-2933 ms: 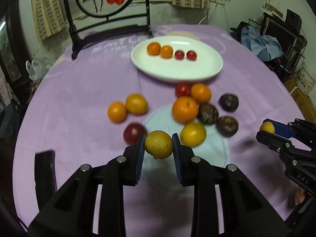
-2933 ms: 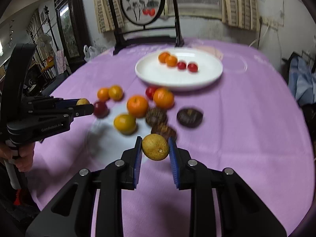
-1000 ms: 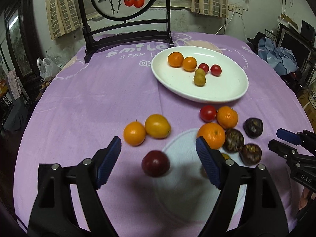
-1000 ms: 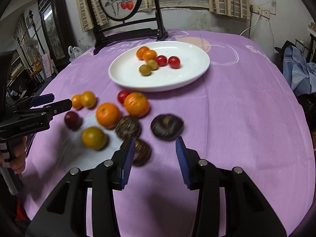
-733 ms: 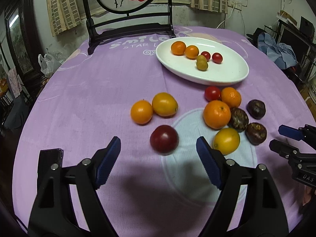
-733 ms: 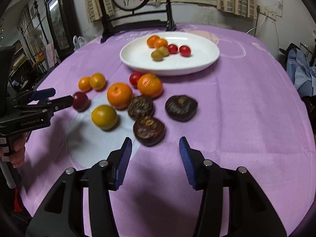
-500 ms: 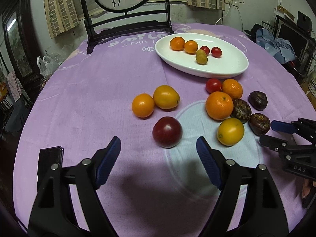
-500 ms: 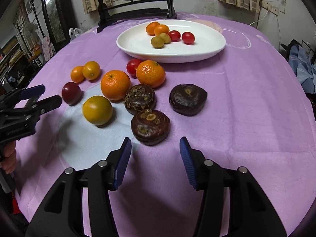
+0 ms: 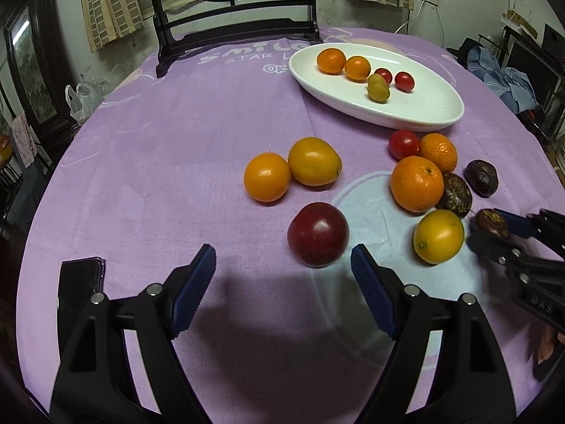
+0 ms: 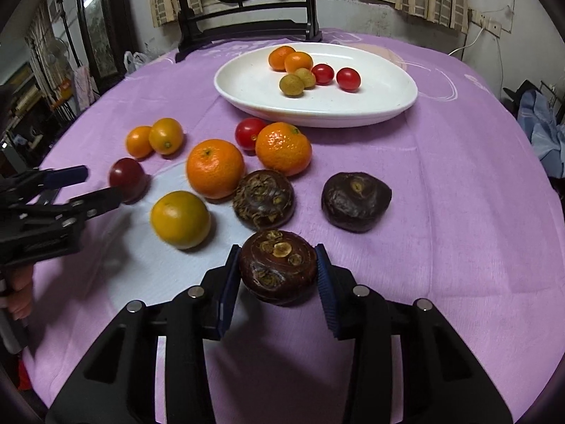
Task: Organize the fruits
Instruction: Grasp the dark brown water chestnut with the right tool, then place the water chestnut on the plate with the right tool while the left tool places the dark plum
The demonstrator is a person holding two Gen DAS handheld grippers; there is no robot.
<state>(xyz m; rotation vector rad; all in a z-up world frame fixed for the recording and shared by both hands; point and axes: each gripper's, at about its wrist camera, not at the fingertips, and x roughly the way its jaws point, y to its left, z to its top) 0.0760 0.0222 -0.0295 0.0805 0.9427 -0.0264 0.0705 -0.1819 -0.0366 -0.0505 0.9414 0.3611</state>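
Note:
My left gripper [image 9: 282, 282] is open, its jaws just short of a dark red plum [image 9: 317, 234] on the purple cloth. My right gripper [image 10: 277, 275] has its pads on both sides of a dark brown round fruit [image 10: 278, 266]; it looks closed on it. Two more dark brown fruits [image 10: 264, 199] [image 10: 356, 200] lie beyond. A white oval plate [image 10: 370, 106] holds two small oranges [image 10: 289, 58], two yellow-green fruits [image 10: 292, 84] and two cherry tomatoes [image 10: 348, 78]. Loose oranges [image 10: 214, 168], a yellow fruit [image 10: 180, 219] and a tomato [image 10: 249, 132] lie between.
A black phone [image 9: 79, 282] lies at the table's near left edge. A dark wooden stand with a round painted screen [image 9: 236, 31] is at the table's far side. Two small orange fruits [image 9: 291, 171] sit left of centre. Clutter and blue cloth [image 9: 501, 74] are off the table's right.
Both grippers let go of their yellow-green fruits, which now lie on the plate, then came back low. The left one neared the plum; the right one closed around the nearest dark brown fruit.

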